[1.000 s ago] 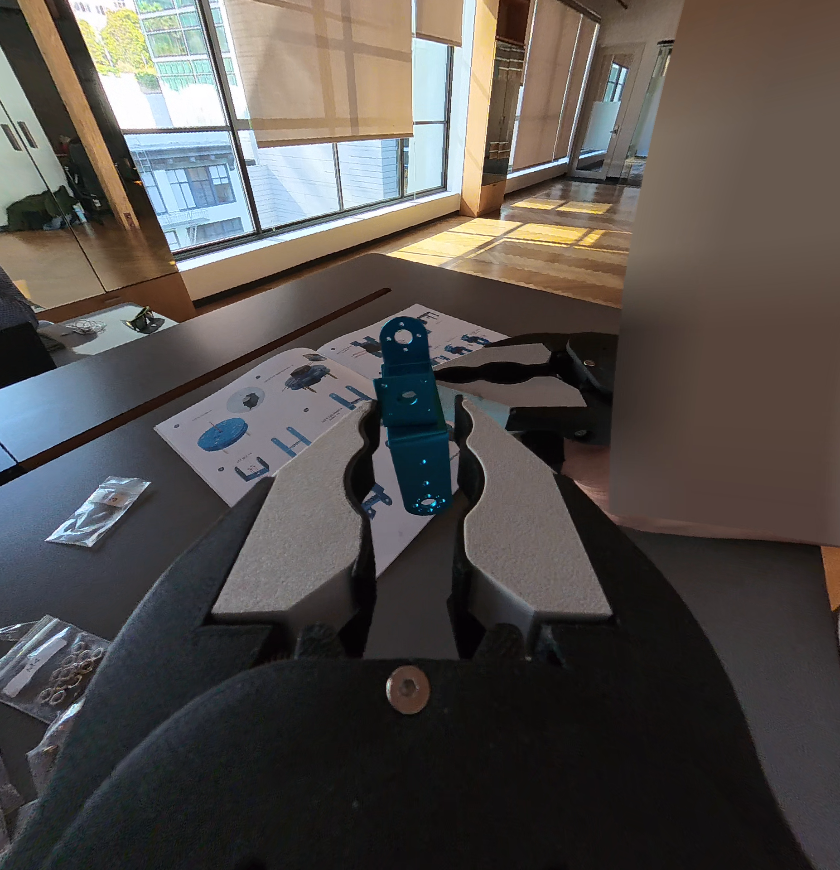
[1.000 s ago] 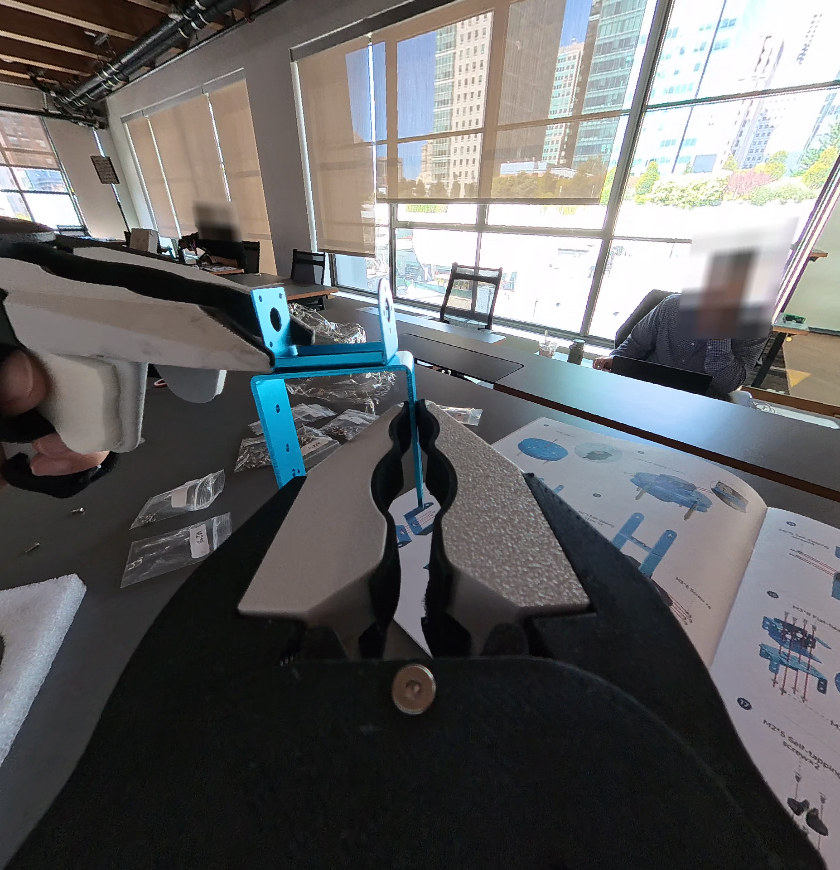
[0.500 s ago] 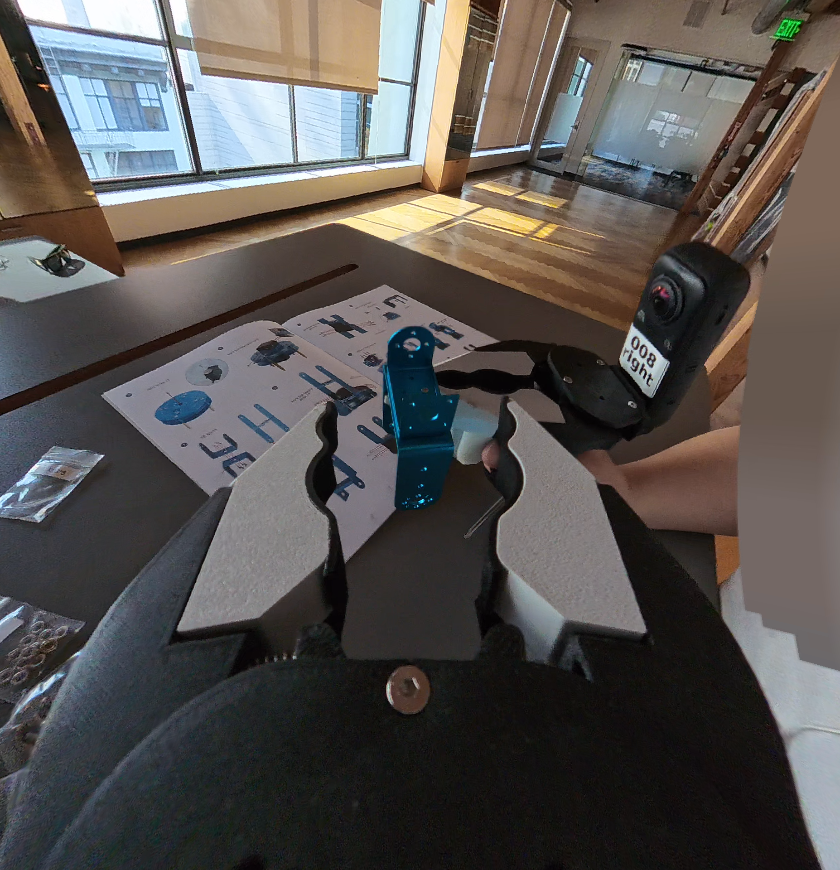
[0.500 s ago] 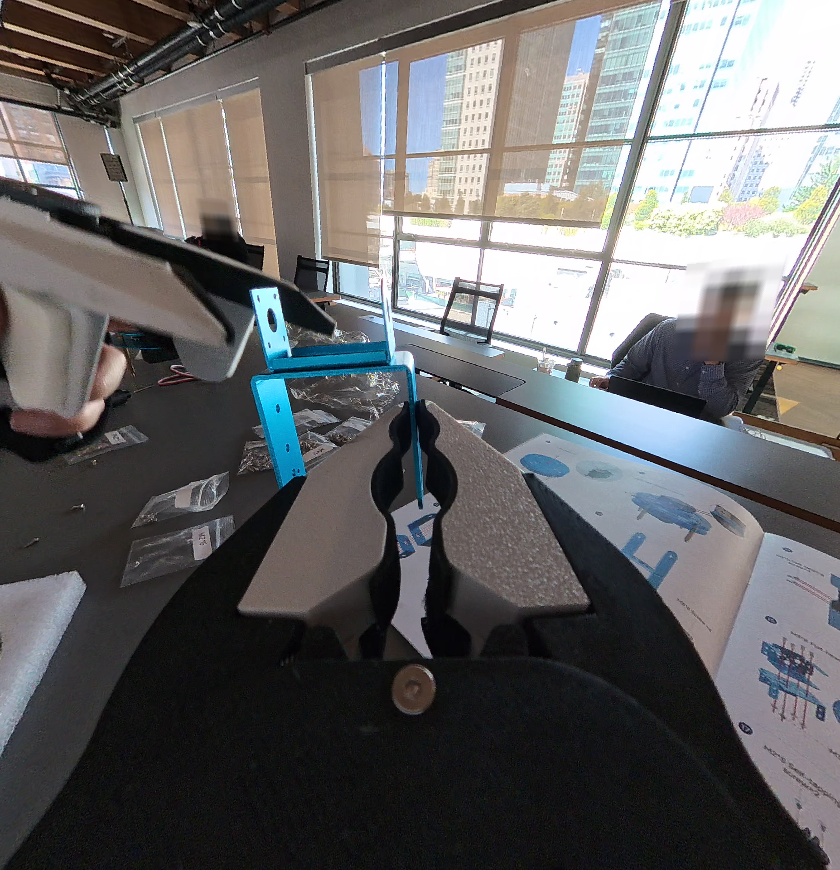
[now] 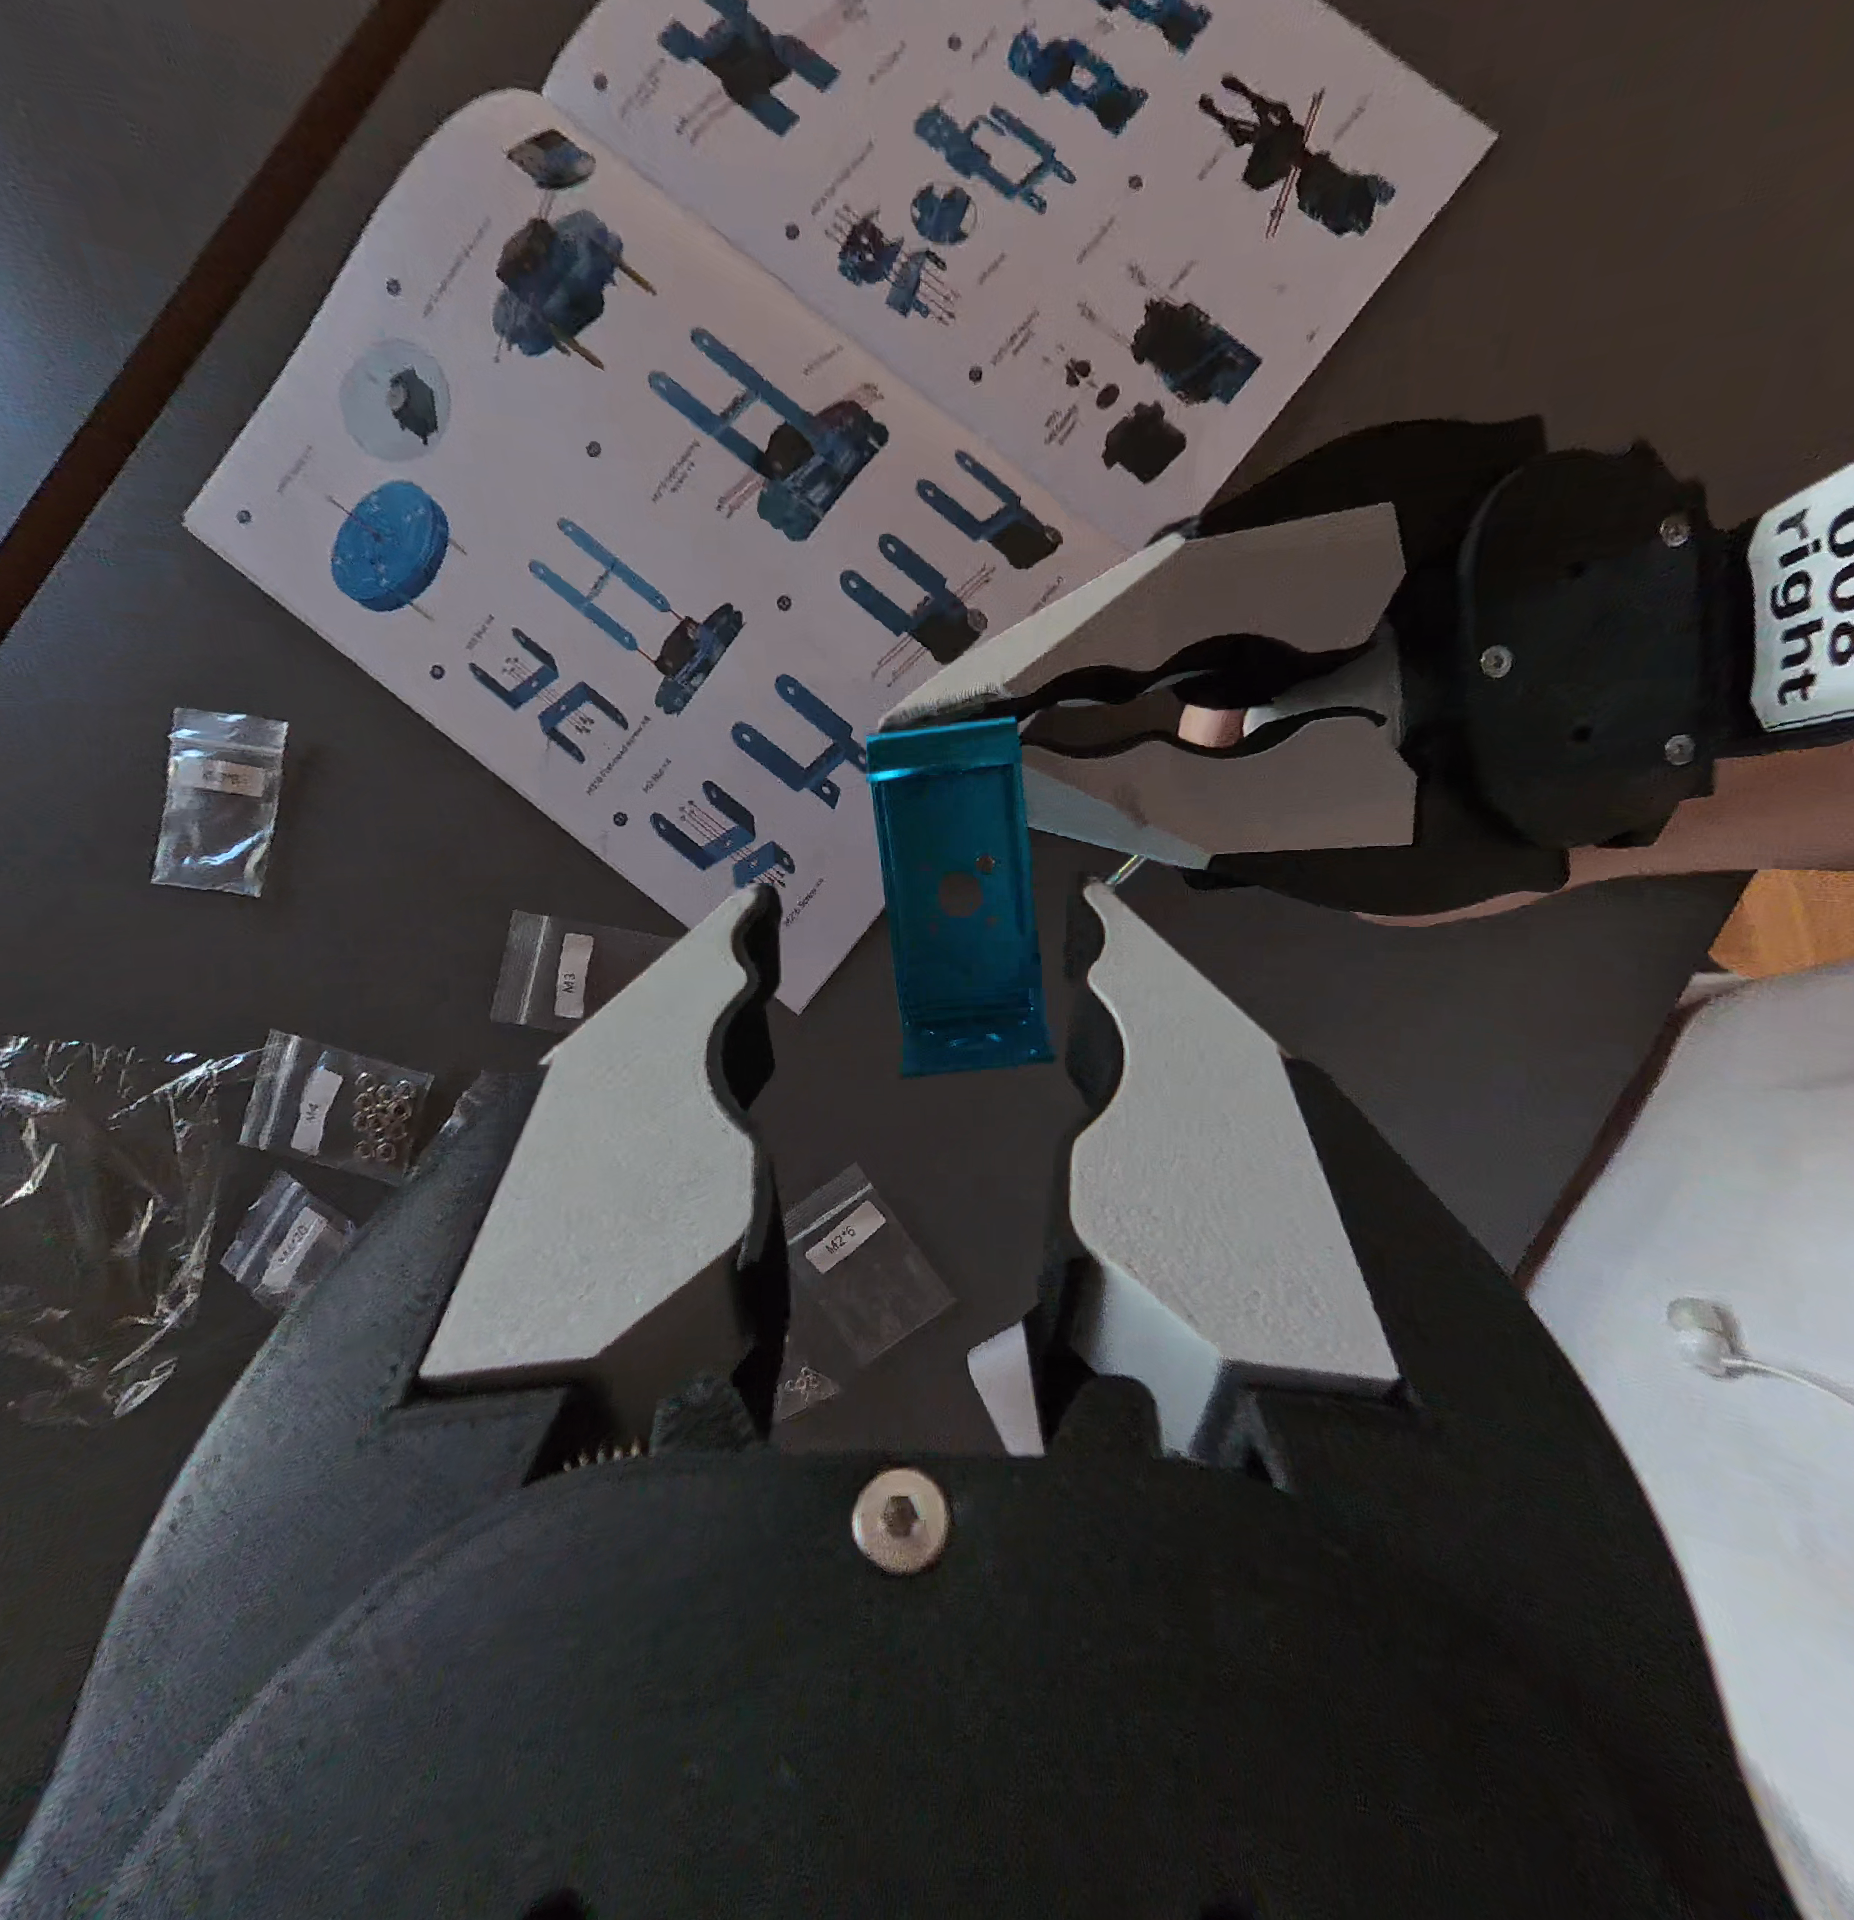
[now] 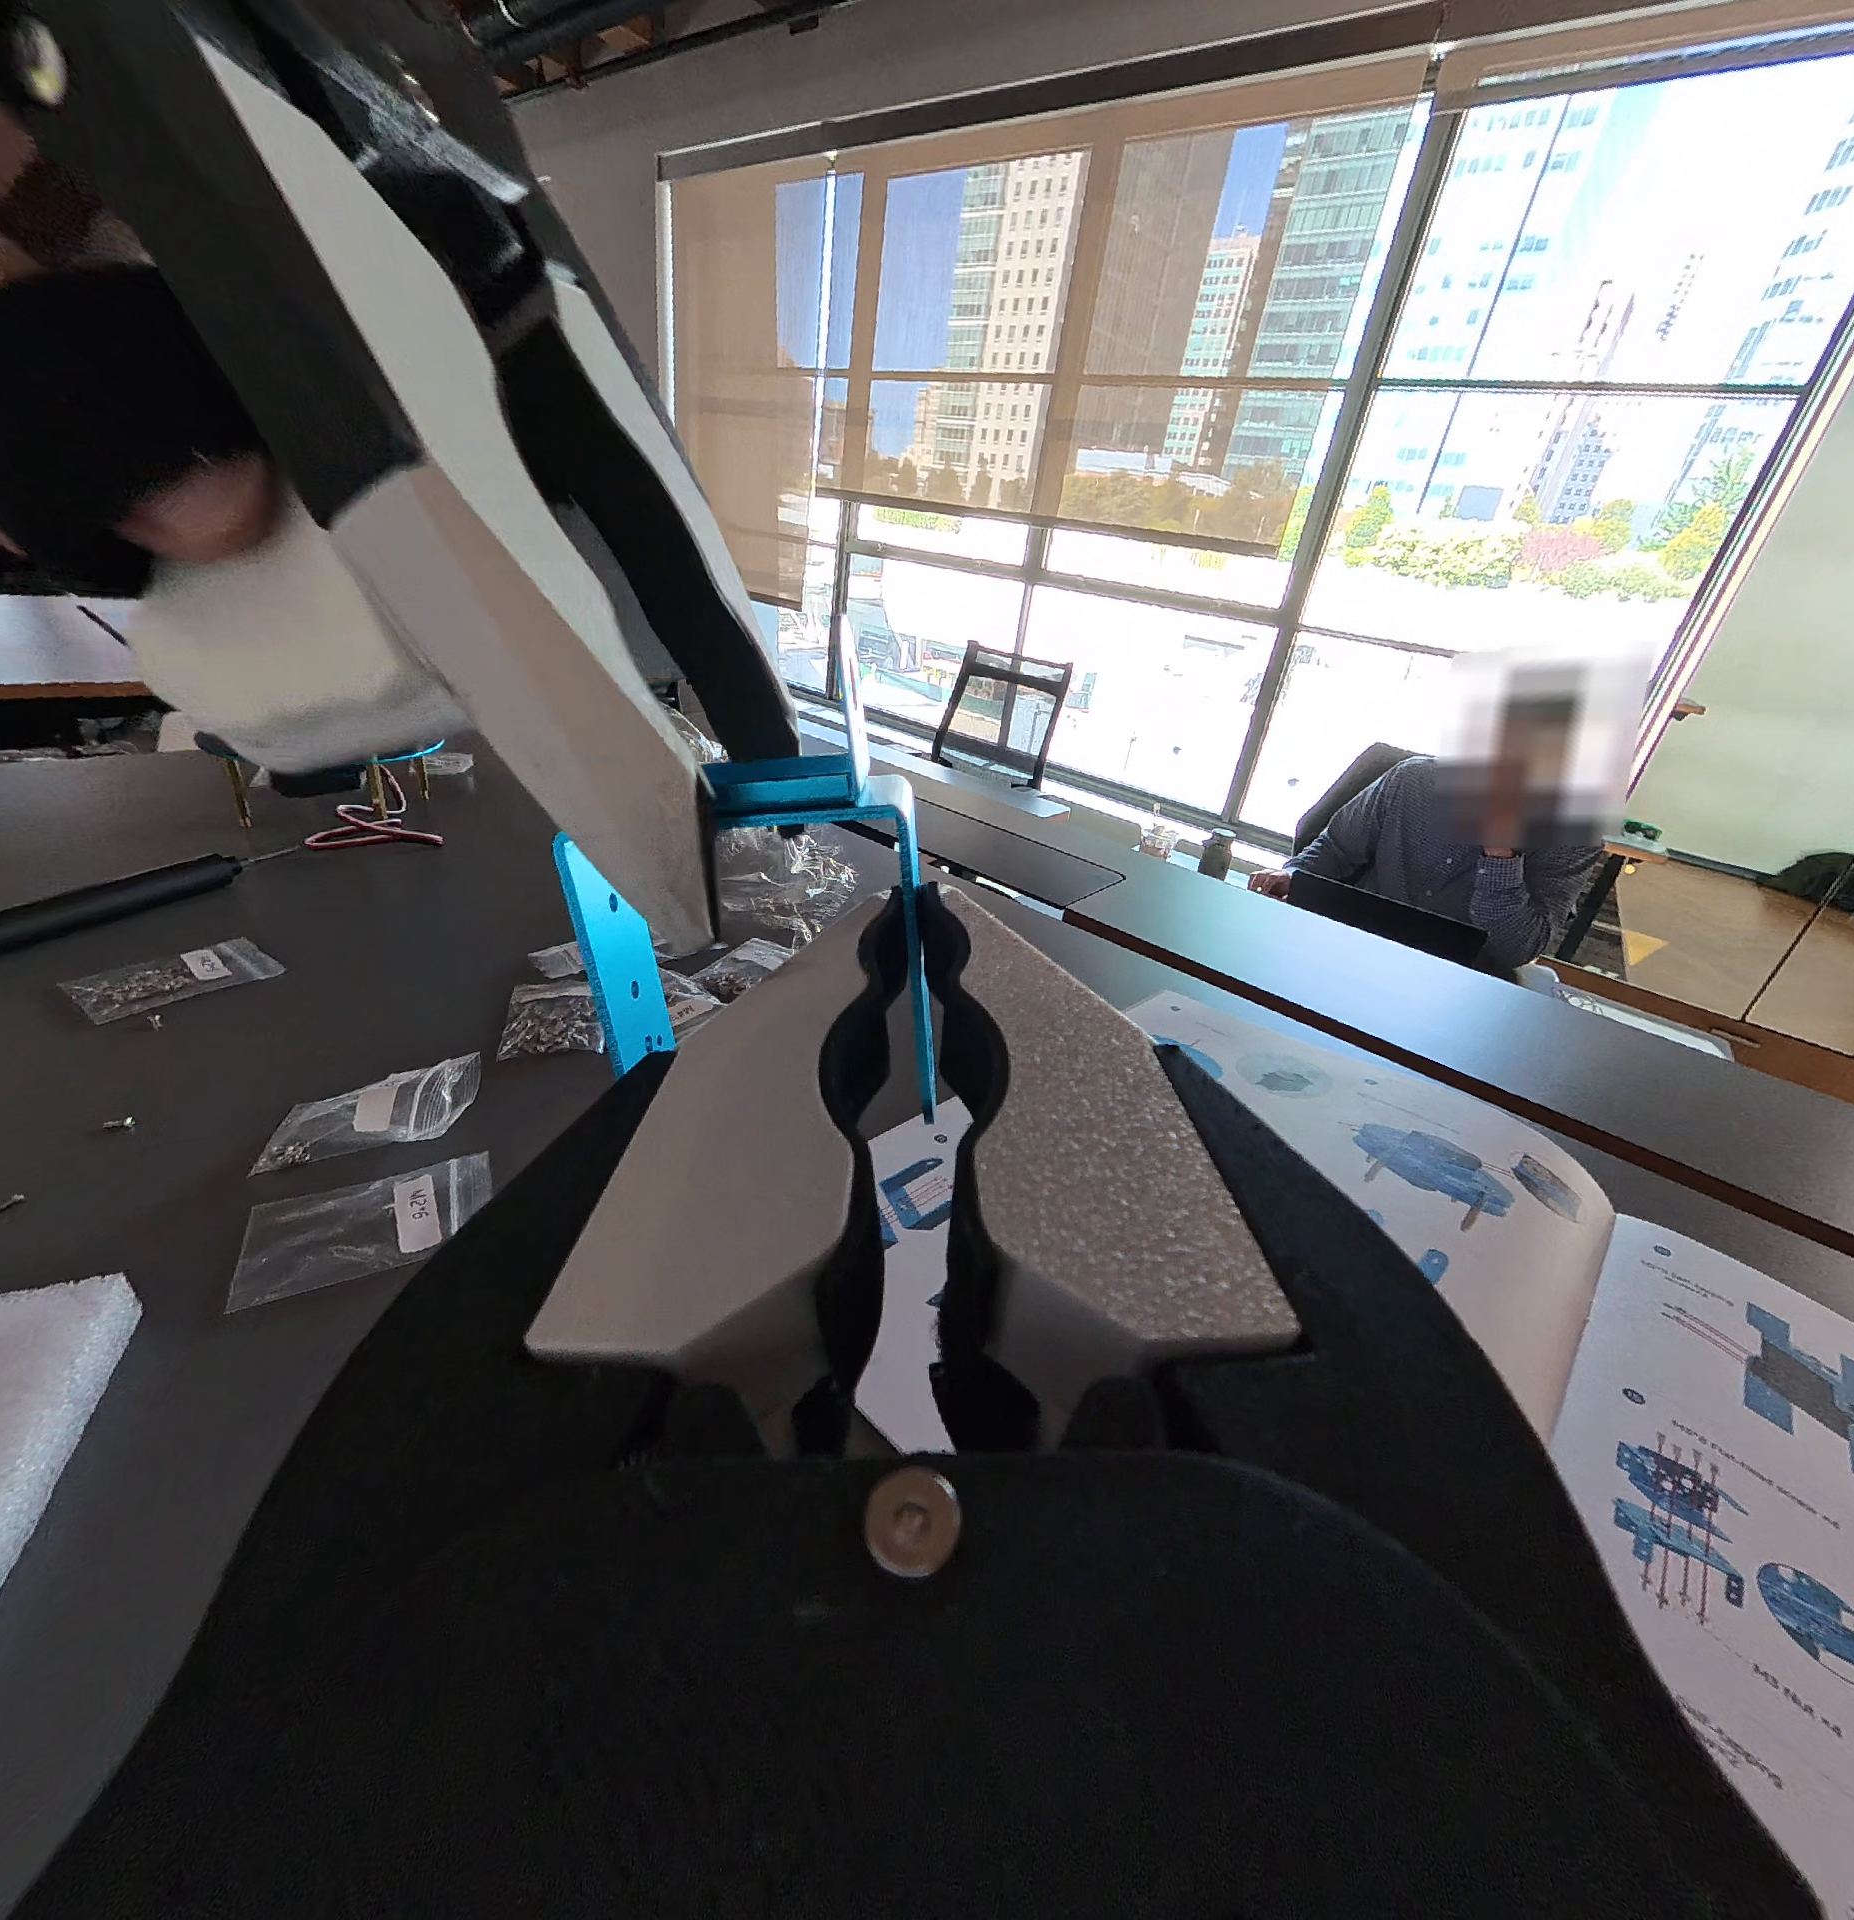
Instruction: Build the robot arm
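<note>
A blue metal U-bracket is held above the dark table. My right gripper is shut on one thin flange of the bracket; in the left wrist view it comes in from the right and grips the bracket's far end. My left gripper is open and points down from above, one finger on each side of the bracket, neither touching it. In the right wrist view the left gripper comes down from the upper left over the bracket's top.
An open instruction booklet lies under the bracket. Several small bags of hardware and crumpled plastic wrap lie to the left. White foam, a black rod and wires are on the table. A person sits at the far table. The grippers are tip to tip, or close to it.
My left gripper opened, let go of the bracket, and swung up to point down over it. My right gripper stayed shut on the bracket's flange.
</note>
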Available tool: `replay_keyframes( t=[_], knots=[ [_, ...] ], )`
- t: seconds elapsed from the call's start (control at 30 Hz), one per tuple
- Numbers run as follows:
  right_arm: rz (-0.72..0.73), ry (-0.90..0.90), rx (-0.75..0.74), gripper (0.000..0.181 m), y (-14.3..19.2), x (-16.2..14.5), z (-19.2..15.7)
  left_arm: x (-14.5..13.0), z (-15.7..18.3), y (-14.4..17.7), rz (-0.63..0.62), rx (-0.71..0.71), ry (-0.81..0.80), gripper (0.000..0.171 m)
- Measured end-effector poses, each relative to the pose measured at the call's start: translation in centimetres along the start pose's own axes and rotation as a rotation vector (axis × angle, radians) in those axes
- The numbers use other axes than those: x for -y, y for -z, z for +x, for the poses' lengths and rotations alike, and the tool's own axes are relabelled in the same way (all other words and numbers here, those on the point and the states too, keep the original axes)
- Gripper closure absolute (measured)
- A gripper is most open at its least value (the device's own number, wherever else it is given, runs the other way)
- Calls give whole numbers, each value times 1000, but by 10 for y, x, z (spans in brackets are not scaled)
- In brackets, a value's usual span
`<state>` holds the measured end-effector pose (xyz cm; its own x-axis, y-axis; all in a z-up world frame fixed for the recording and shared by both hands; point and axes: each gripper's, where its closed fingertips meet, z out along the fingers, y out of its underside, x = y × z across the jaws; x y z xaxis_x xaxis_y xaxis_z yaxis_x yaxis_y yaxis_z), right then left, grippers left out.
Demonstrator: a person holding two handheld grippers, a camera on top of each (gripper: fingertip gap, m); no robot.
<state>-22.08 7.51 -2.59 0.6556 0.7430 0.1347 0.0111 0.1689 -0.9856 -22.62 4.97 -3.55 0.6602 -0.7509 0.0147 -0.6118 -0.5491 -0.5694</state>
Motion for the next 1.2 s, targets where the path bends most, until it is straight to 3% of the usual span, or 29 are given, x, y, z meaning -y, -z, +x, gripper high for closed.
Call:
replay_keyframes(
  t=[0.2,0.83,1.1,1.17,1.2],
  knots=[
    [1,10,-15,181,2,2,2,-9,12,-5,-109,-101,23,144],
    [13,8,42,179,-1,2,-12,-22,7,3,-213,-96,9,145],
    [-8,34,85,167,-5,-2,-24,-31,7,13,-204,-126,40,145],
    [-11,37,91,167,-5,-2,-26,-34,6,15,-199,-108,31,145],
    [-12,39,106,175,-5,-1,-29,-35,6,16,-198,-109,32,145]
  ],
)
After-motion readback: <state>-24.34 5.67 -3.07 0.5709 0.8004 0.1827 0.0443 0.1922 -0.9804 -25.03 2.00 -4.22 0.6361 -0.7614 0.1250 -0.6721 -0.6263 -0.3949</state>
